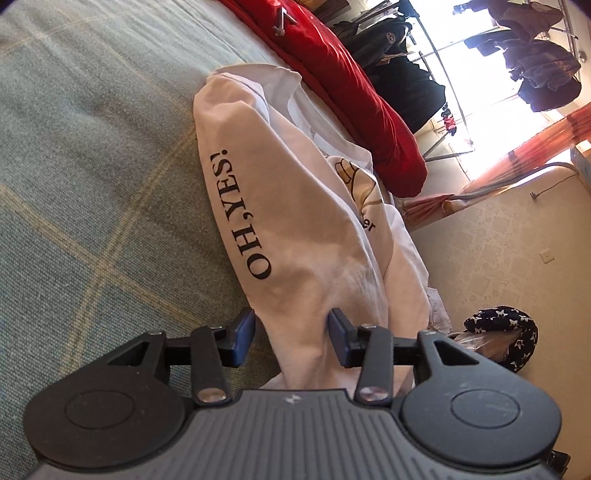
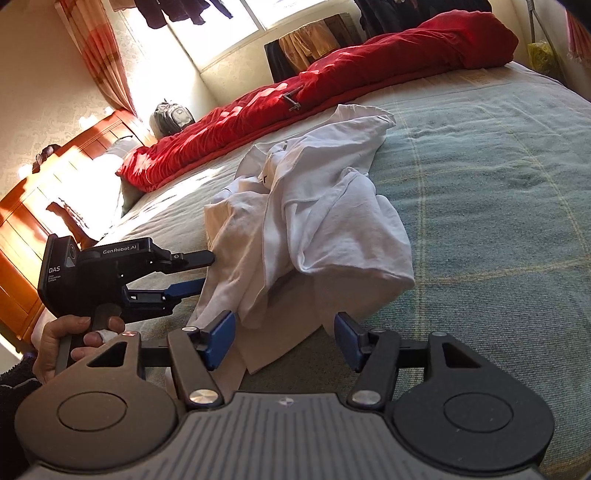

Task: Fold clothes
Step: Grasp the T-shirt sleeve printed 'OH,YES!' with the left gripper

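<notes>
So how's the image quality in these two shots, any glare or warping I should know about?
Left wrist view: the window is blown out white, and hanging clothes show only as silhouettes; the white shirt and its print stay sharp. Right wrist view: sunlight overexposes the wooden headboard and window; fisheye curves the bed edges.

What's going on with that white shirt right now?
Left tool open around the crumpled shirt. Right tool open at its edge. Nothing blocking.

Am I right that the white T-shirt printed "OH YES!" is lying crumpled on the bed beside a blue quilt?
Not quite: the quilt is red, not blue, as the right wrist view shows. The white T-shirt printed "OH YES!" does lie crumpled on the bed beside it.
</notes>
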`<state>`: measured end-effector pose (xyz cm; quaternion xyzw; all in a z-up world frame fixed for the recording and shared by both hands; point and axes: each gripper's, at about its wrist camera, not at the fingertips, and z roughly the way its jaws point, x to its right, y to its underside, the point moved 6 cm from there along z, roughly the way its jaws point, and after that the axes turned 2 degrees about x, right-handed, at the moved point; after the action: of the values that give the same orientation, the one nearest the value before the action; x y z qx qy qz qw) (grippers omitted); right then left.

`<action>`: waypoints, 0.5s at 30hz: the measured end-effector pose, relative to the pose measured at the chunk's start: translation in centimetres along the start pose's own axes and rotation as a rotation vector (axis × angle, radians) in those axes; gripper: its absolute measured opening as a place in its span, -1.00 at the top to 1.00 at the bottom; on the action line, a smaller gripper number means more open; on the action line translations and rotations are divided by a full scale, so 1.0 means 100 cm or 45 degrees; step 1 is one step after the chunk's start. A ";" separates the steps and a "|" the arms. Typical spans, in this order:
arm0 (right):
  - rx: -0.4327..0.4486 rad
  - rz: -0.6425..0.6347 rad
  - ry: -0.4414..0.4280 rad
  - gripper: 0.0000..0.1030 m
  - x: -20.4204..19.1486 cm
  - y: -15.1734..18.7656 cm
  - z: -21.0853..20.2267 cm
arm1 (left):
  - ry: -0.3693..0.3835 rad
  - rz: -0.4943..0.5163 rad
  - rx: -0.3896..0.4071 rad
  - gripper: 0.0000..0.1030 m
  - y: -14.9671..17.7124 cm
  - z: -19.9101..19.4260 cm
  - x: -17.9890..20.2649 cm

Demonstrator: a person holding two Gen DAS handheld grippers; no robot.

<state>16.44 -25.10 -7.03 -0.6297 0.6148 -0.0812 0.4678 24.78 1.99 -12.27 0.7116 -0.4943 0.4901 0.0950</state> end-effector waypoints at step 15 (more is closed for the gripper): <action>-0.010 0.009 -0.021 -0.27 0.001 -0.002 0.004 | 0.295 -0.032 0.135 0.19 -0.011 -0.005 0.017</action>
<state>16.85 -24.99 -7.19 -0.6302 0.6134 -0.0719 0.4706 25.37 1.82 -10.33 0.6602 -0.4446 0.5933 0.1199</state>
